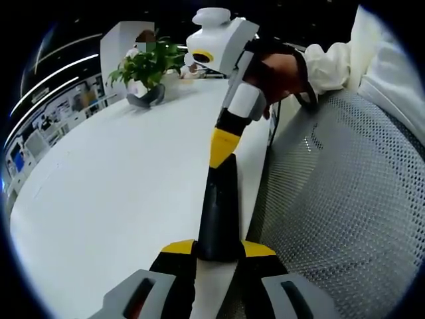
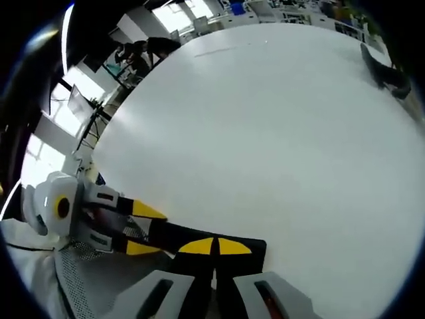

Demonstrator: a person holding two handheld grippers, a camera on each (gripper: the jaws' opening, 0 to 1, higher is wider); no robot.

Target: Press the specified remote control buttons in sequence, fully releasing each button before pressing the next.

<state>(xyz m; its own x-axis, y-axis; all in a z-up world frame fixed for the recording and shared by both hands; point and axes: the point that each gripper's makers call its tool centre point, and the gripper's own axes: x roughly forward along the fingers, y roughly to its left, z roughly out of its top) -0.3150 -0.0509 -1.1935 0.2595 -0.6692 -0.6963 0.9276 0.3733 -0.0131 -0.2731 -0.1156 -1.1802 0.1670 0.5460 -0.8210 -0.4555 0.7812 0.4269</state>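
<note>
Remote control (image 1: 219,212) at white table (image 1: 119,193) edge, office behind.

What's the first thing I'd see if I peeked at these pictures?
Probably the slim black remote, in the middle of the left gripper view, clamped by the left gripper. The right gripper meets its far end with a yellow tip, at the edge of a big white table with a leafy plant at the back.

plant (image 1: 149,66) on table (image 1: 119,199) (far end), mesh chair (image 1: 345,199) beside
</note>
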